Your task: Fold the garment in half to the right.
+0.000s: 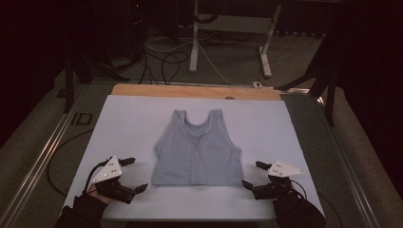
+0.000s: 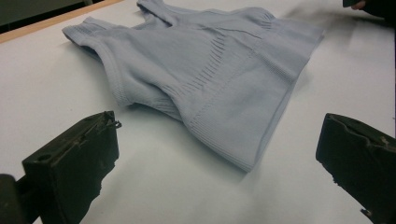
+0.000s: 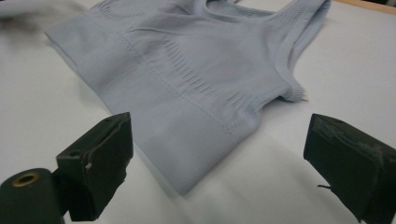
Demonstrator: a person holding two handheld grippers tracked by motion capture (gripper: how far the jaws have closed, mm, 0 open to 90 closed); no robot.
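two handheld grippers sit at the near corners of a pale blue ribbed tank top on a table. largest is the white table sheet (image 1: 128,123), which covers the tabletop except for a strip of bare wood (image 1: 190,90) along the far edge. the tank top (image 1: 197,149) lies flat in the middle of the sheet, straps pointing away from the person and the wide ribbed hem nearest them. beyond the table, a dim floor carries loose cables (image 1: 166,59) and the white legs of a desk (image 1: 194,38).

the left gripper (image 1: 133,175) hovers just beside the hem's near left corner, its black jaws spread wide with nothing between them; in the left gripper view the hem corner (image 2: 243,163) lies ahead between the jaws, apart from both. the right gripper (image 1: 251,174) sits just beside the near right corner, jaws also spread and holding nothing; in the right gripper view the hem corner (image 3: 184,186) lies between them, untouched.
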